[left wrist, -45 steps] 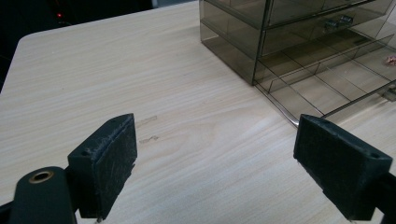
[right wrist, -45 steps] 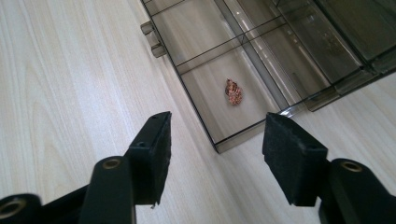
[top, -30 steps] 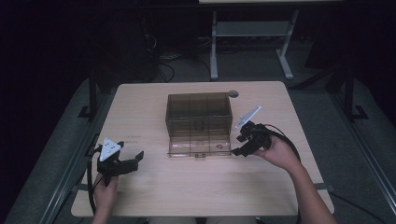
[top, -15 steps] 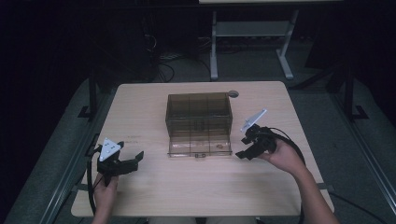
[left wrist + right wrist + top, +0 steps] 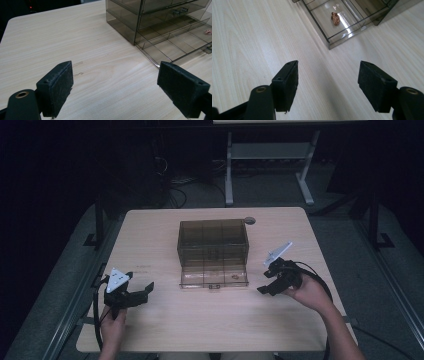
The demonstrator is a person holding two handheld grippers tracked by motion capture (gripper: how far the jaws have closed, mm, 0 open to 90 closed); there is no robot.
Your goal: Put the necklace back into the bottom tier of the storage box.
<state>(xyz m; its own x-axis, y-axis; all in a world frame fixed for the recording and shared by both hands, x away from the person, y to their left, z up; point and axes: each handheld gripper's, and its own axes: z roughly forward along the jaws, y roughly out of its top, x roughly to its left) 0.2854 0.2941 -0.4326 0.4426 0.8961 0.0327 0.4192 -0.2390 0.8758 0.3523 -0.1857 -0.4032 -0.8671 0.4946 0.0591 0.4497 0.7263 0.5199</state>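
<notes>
While both grippers rest low over the counter (image 5: 210,325), wide bare wood lies along its near edge and on either flank of the smoked drawer cabinet (image 5: 213,241), which stands at the centre. Its bottom drawer (image 5: 214,276) is pulled out toward the near edge, narrowing the strip of free wood in front of it. The left gripper (image 5: 142,292) sits at 8 o'clock from the cabinet, near the left edge of the counter, well apart from the drawer; its jaws are spread wide with nothing between them, and in the left gripper view (image 5: 115,95) the drawer's corner lies at 2 o'clock beyond the jaws. The right gripper (image 5: 264,284) sits at 4 o'clock from the cabinet, just beside the right end of the drawer without touching it, jaws likewise spread and empty (image 5: 328,87). A small brown object (image 5: 335,18) lies in the end compartment of the drawer, at 12 o'clock from the right gripper. A small round disc (image 5: 249,220) sits near the far edge of the counter.
</notes>
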